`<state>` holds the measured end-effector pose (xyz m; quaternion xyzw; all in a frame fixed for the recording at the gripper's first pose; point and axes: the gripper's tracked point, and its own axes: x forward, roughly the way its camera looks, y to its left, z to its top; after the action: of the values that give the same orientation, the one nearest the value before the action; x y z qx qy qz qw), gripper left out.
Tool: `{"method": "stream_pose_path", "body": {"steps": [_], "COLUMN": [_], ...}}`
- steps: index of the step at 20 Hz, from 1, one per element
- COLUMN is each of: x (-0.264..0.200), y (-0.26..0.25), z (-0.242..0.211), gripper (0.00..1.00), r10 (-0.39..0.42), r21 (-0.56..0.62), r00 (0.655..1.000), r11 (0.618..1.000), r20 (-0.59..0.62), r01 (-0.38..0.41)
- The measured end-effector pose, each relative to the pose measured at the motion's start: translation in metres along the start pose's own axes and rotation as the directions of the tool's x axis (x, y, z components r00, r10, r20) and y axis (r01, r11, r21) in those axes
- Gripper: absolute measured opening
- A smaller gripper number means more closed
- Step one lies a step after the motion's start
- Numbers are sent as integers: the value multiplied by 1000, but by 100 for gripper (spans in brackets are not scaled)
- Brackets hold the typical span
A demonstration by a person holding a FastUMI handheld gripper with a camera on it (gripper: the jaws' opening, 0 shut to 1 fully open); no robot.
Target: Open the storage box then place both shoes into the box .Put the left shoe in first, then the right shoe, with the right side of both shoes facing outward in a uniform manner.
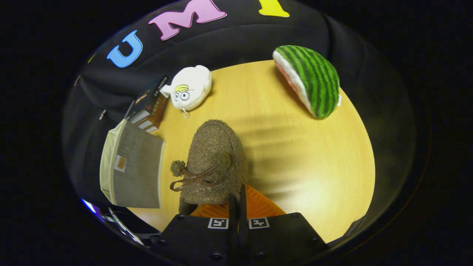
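Claw (237, 207) points down at the table (295, 155), tilted forward a bit. Fingers are pretty much together, clamped on the back edge of the fuzzy brown shoe (214, 162), the one with the pom-pom bow. Grey storage box (133, 170) sits just left of the shoe. Can't read its label.

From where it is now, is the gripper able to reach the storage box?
Probably not directly. The gripper has its jaws shut on the brown shoe, and the storage box stands off to the side, beside the shoe, not ahead.
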<state>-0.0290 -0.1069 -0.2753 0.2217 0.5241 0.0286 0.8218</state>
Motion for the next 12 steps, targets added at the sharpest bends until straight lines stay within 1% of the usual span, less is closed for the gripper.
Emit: {"method": "stream_pose_path", "body": {"steps": [7, 12], "x": [-36, -43], "y": [136, 228], "z": [23, 28], "gripper": [5, 5], "r10": [98, 153], "r21": [10, 10], "r00": [993, 983], "r11": [995, 988], "r20": [68, 104], "r01": [-99, -155]}}
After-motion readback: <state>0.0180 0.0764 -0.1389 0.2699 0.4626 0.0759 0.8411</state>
